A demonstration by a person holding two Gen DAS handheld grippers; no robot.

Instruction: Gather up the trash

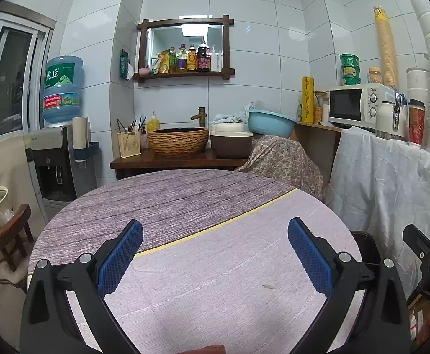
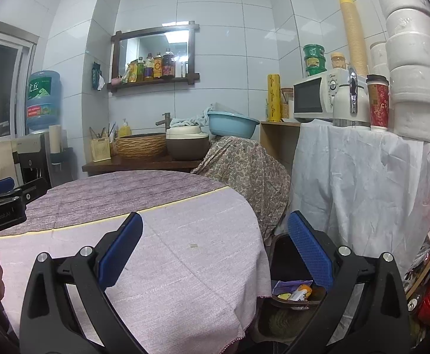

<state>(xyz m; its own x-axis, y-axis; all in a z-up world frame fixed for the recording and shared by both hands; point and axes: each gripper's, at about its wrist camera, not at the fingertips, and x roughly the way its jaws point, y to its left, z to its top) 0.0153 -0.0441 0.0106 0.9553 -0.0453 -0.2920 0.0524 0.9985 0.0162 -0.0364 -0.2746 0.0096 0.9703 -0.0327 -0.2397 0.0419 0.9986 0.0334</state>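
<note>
Two grippers (image 1: pixel 215 253) (image 2: pixel 215 247) — both wide open, empty — over one table (image 1: pixel 215 289); one crumb (image 1: pixel 269 286).

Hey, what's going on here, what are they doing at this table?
A person holds two grippers over a round table with a cloth on it. The left gripper and the right gripper are both open and hold nothing. A dark bin beside the table, seen from the right wrist, has wrappers in it. Only a tiny crumb shows on the cloth.
</note>
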